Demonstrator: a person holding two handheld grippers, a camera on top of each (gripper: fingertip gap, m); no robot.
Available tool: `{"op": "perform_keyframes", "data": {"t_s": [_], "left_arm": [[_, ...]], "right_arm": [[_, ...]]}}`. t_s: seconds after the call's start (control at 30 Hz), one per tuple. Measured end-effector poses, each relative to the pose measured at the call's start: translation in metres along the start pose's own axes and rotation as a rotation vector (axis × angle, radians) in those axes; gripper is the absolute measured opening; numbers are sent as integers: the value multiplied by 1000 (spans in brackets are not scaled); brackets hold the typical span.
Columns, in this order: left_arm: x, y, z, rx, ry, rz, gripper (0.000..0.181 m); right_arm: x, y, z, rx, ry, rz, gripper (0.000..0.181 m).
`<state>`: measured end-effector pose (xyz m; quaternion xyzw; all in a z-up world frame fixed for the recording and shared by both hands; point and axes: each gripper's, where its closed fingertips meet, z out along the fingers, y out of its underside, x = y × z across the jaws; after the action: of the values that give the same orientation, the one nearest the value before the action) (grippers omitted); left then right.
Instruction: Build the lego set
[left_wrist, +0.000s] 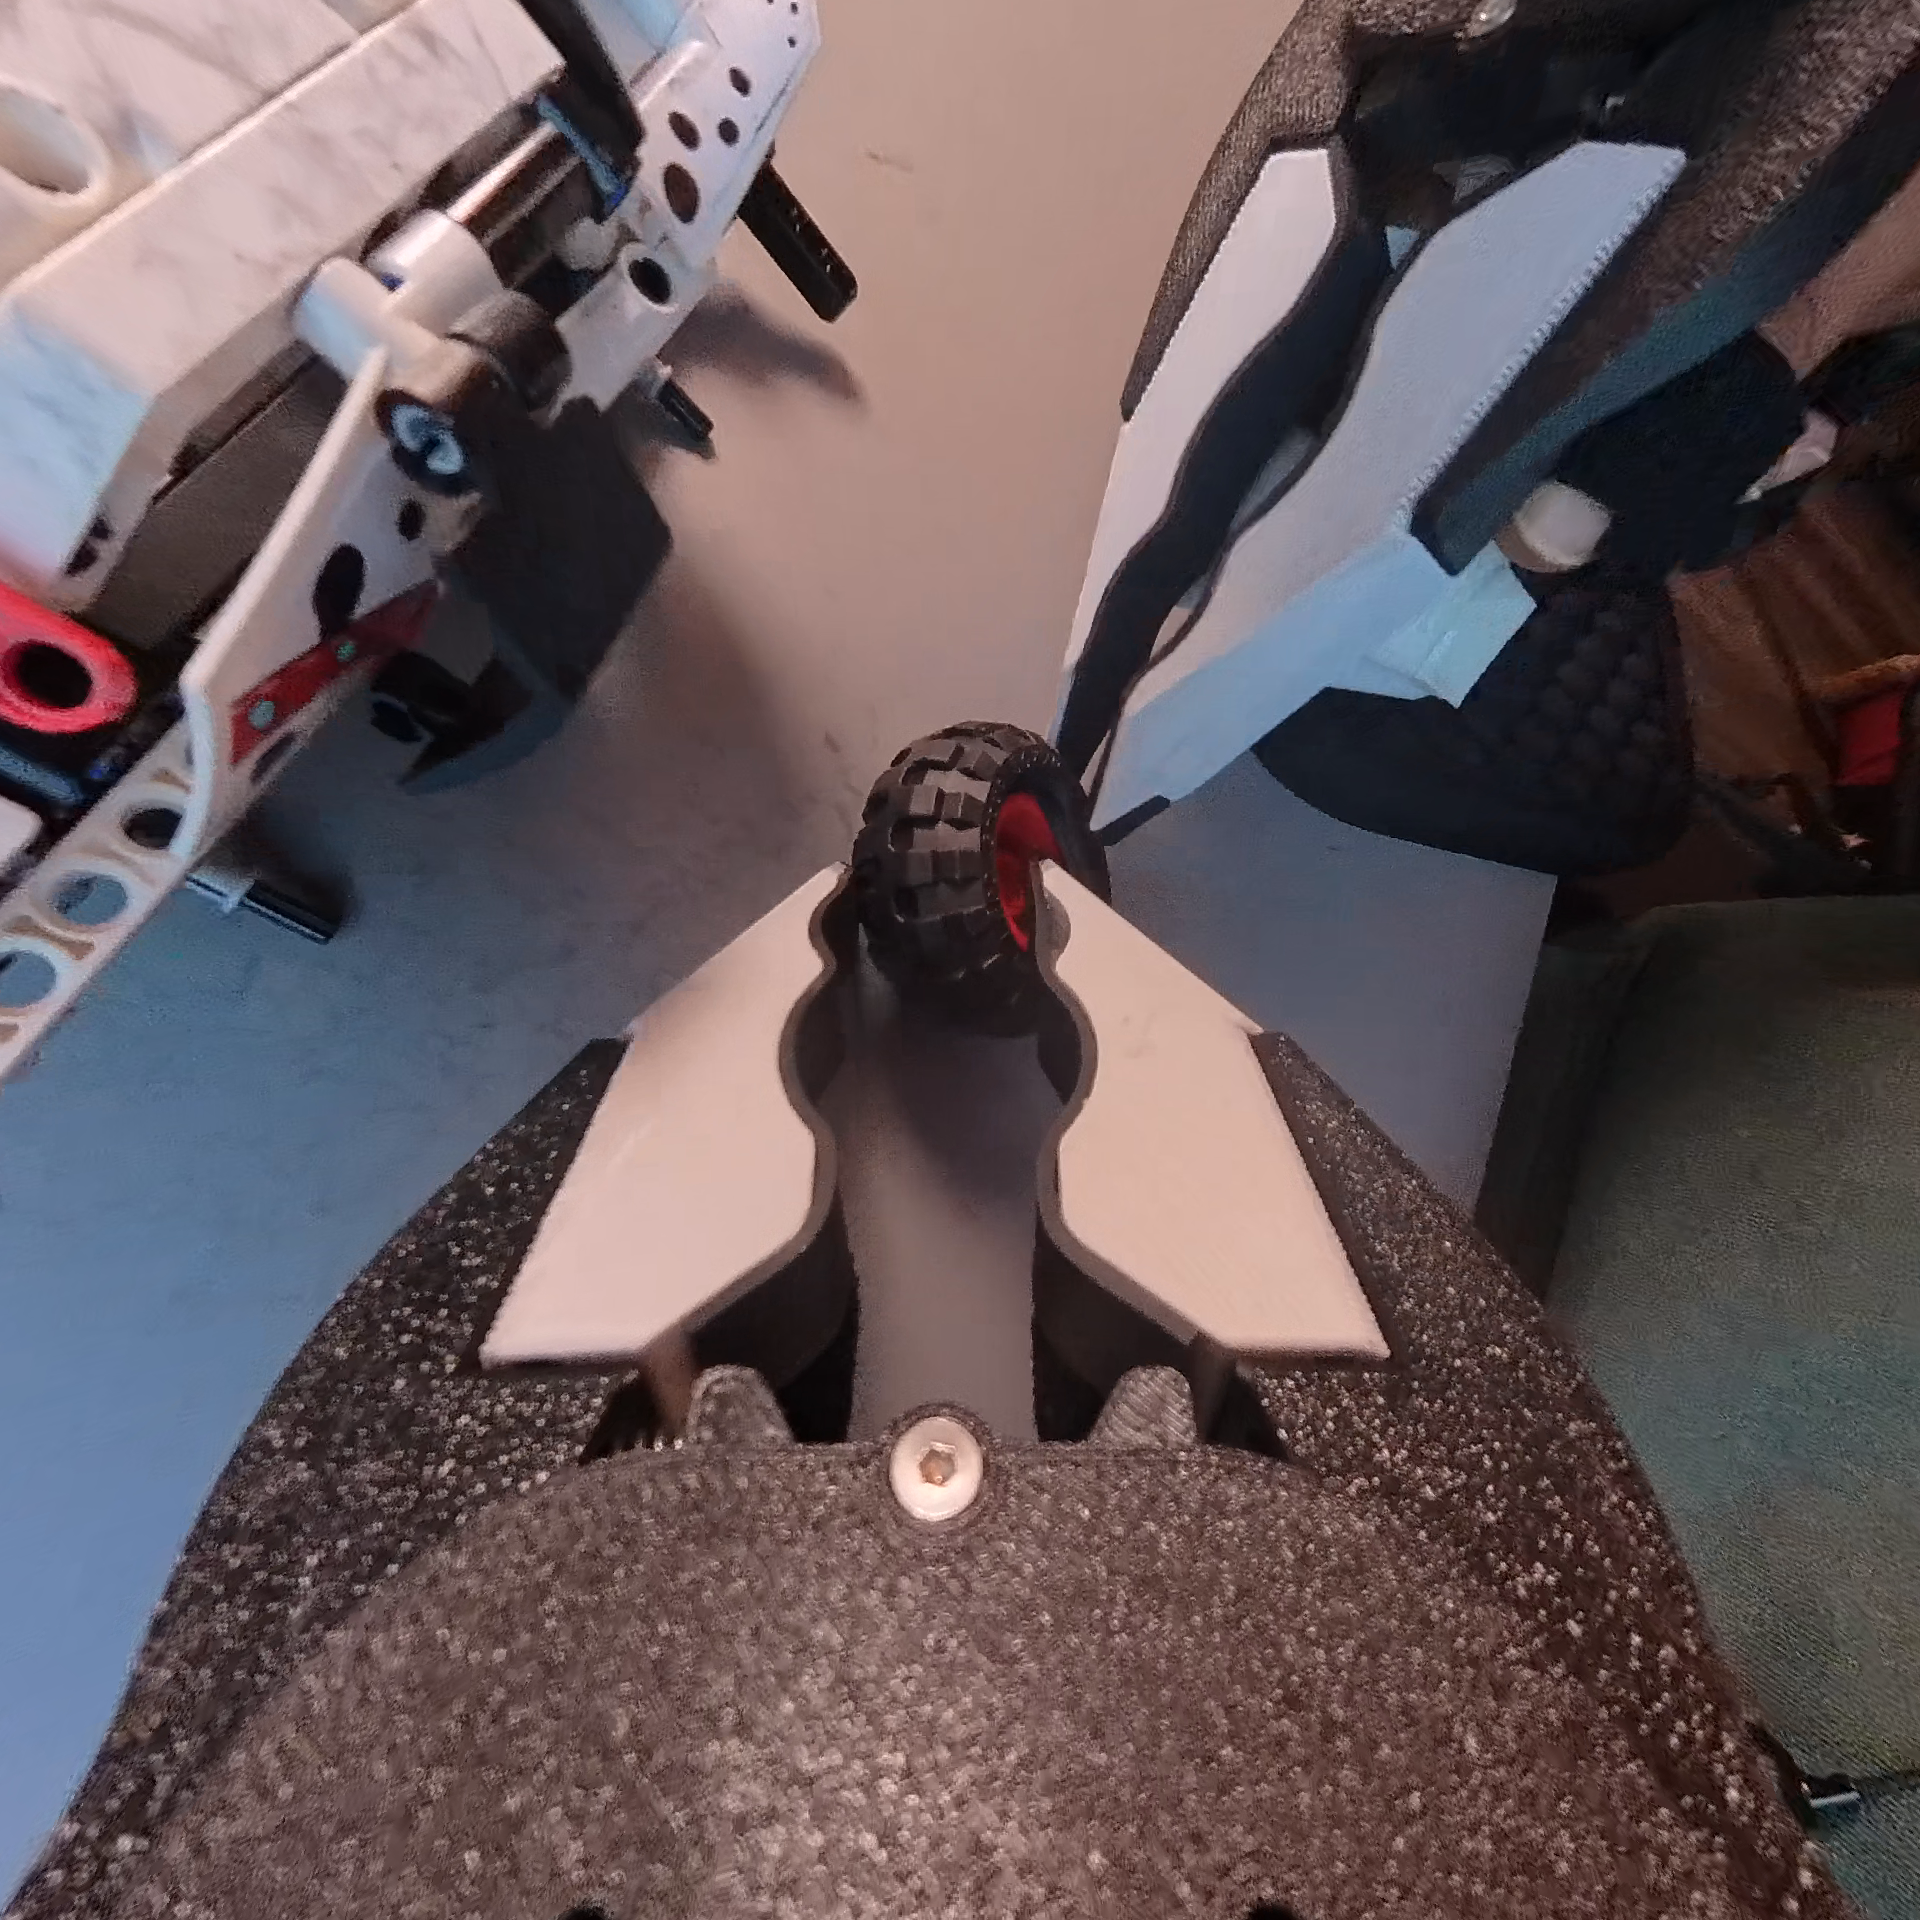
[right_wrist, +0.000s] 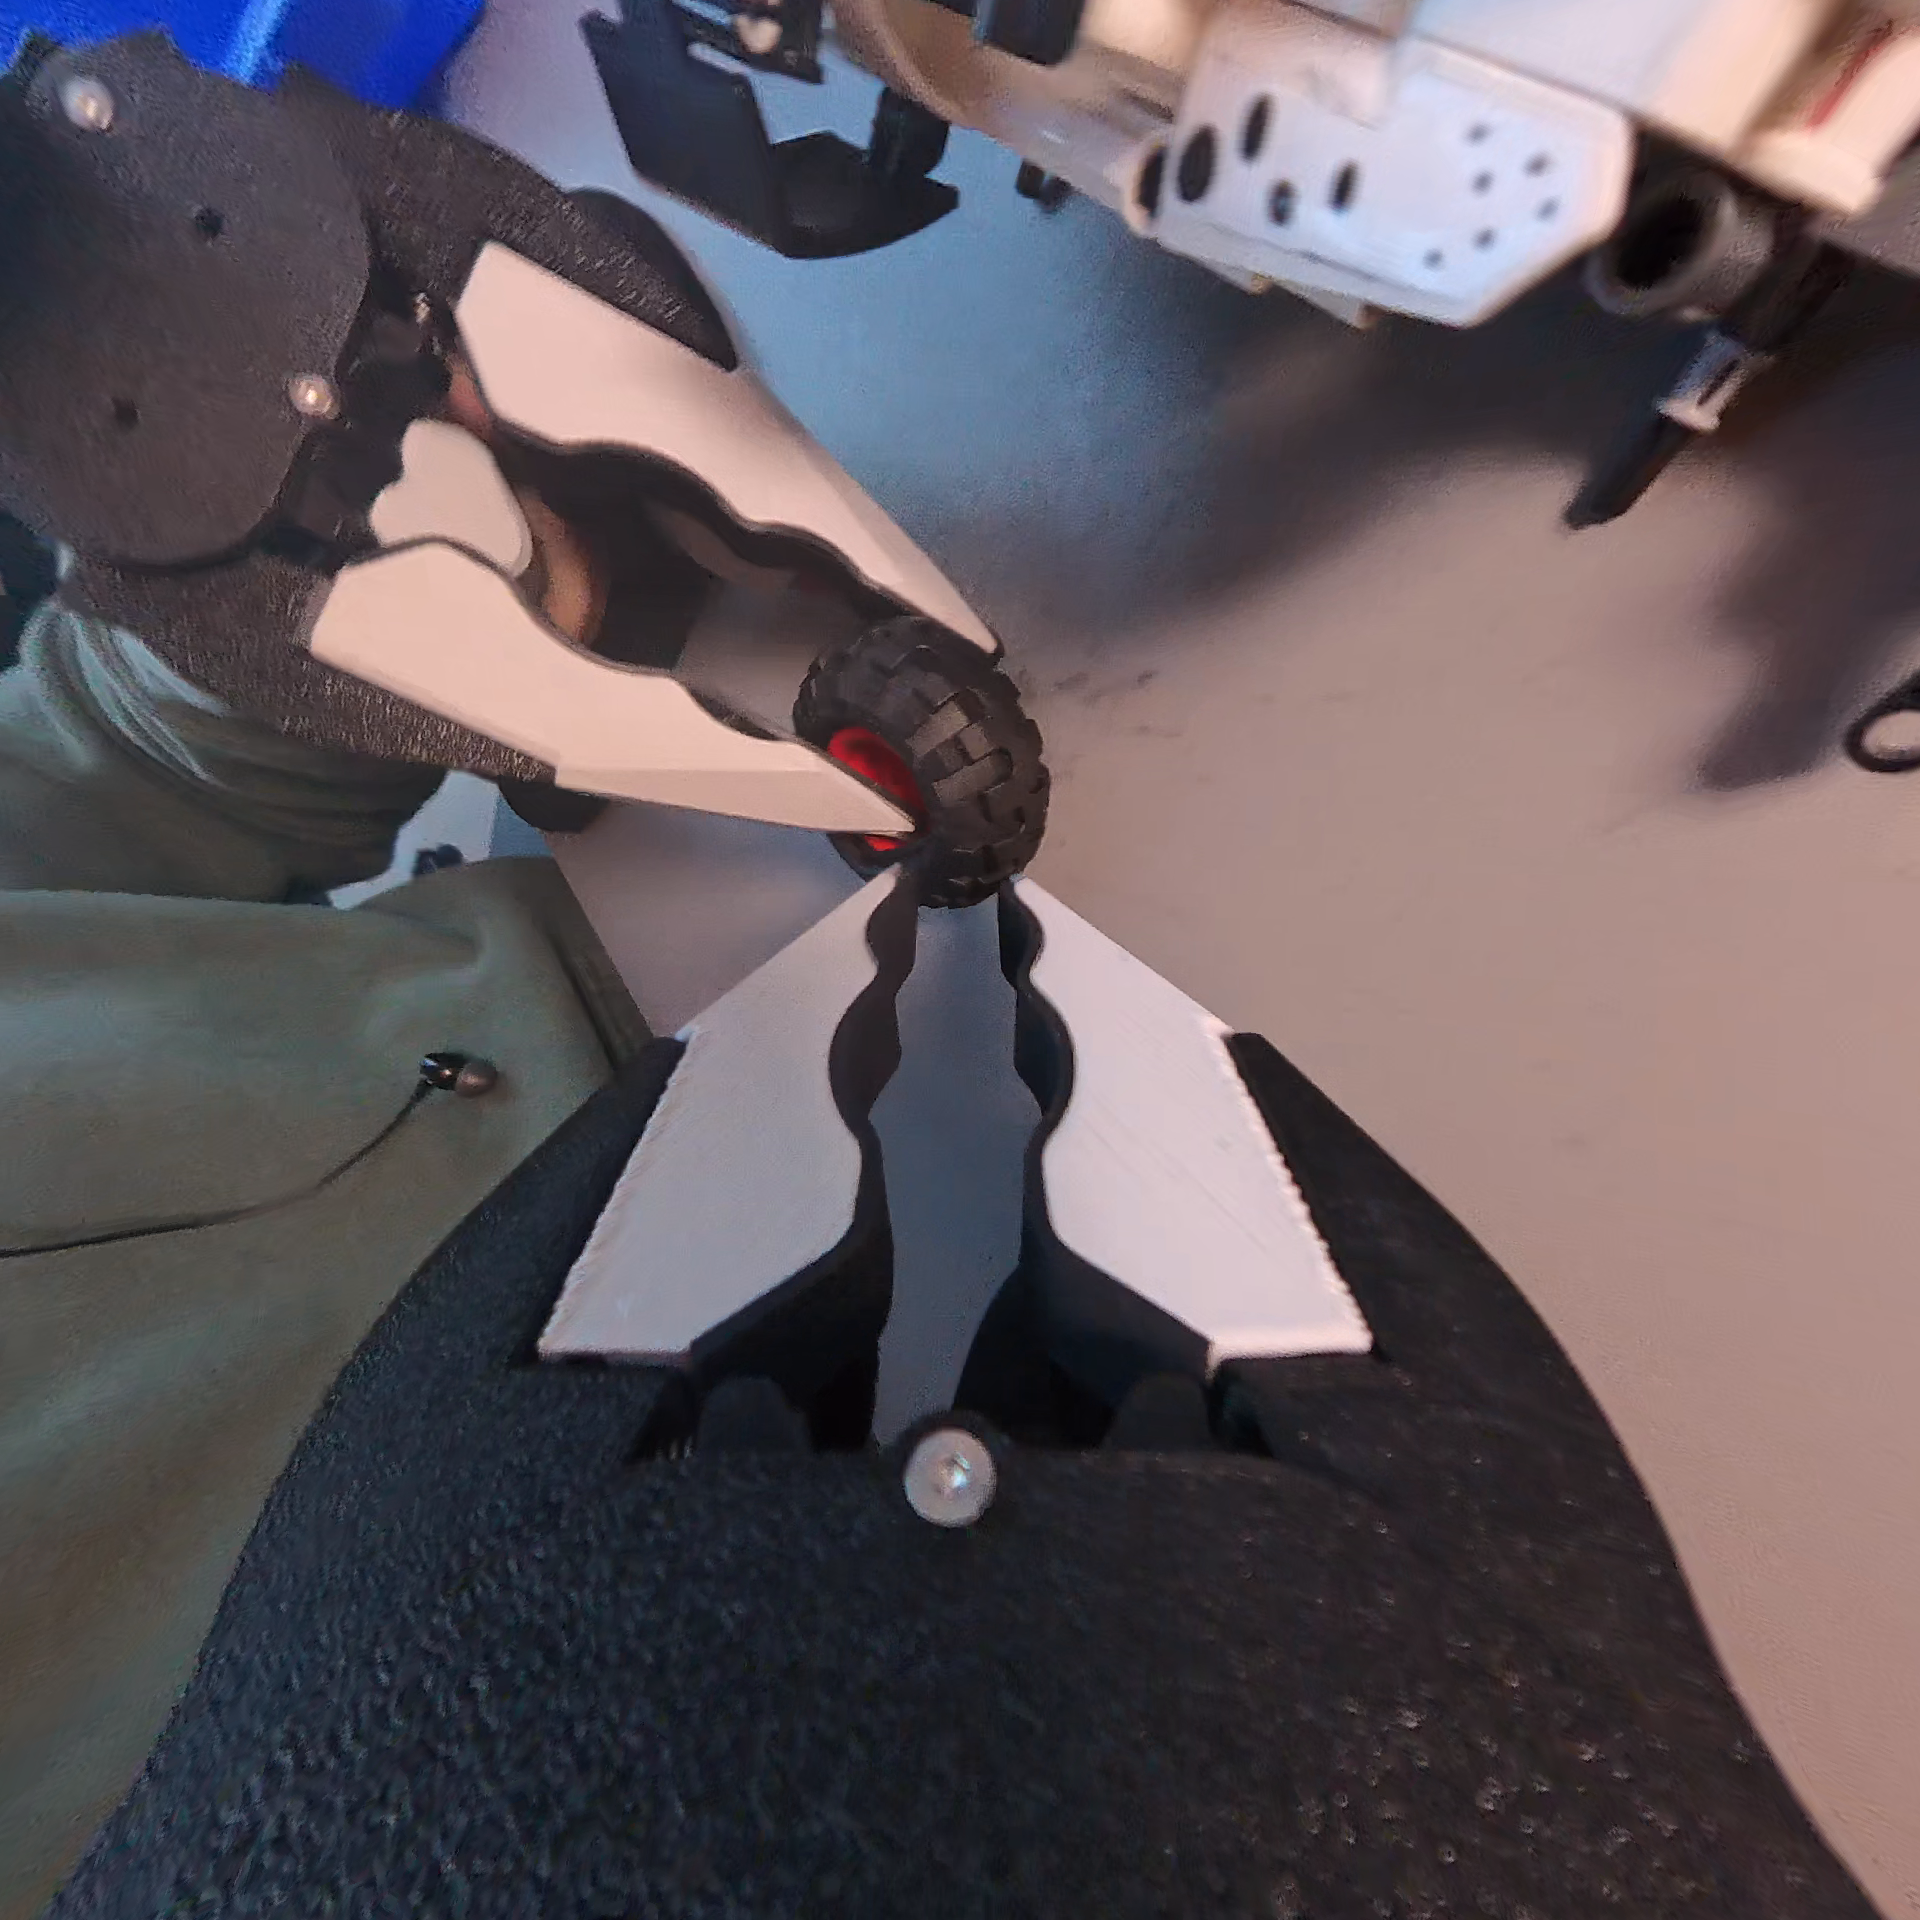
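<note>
A small wheel (left_wrist: 940, 894) with a black knobby tyre and a red hub is held off the table. My left gripper (left_wrist: 943, 873) is shut on it, one fingertip on each face. In the right wrist view the left gripper (right_wrist: 948, 738) comes in from the upper left with the wheel (right_wrist: 971, 748) at its tips. My right gripper (right_wrist: 954, 885) is nearly closed, its tips pinching the tyre's lower edge. It shows at the upper right of the left wrist view (left_wrist: 1086, 800). The white lego vehicle (left_wrist: 364, 343) stands at the upper left, and at the top of the right wrist view (right_wrist: 1403, 177).
The pale table (right_wrist: 1403, 987) lies below. A black curved lego part (right_wrist: 769, 177) sits at the back near a blue bin (right_wrist: 343, 42). A green cloth (right_wrist: 208, 1091) covers the near left edge. A gloved hand (left_wrist: 1683, 447) holds the right gripper. My two grippers' fingertips are within a few centimetres of each other.
</note>
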<state>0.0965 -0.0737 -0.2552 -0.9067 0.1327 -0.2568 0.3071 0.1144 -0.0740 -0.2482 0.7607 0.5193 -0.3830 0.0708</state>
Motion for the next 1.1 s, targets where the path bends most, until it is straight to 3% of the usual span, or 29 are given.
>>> {"op": "perform_keyframes", "data": {"t_s": [0.17,0.4,0.6,0.9,1.1], "left_arm": [[2,1,-2,3,-130,106,30],[3,2,-2,10,-142,145,29],[5,-2,2,-3,-131,176,29],[8,-3,3,6,-79,166,29],[4,-2,3,-24,45,85,29]], "right_arm": [[0,2,8,-30,12,33,20],[1,6,6,-91,16,0,16],[3,13,4,-149,7,-6,2],[9,17,5,-283,57,-13,2],[9,15,6,-269,38,-7,1]]}}
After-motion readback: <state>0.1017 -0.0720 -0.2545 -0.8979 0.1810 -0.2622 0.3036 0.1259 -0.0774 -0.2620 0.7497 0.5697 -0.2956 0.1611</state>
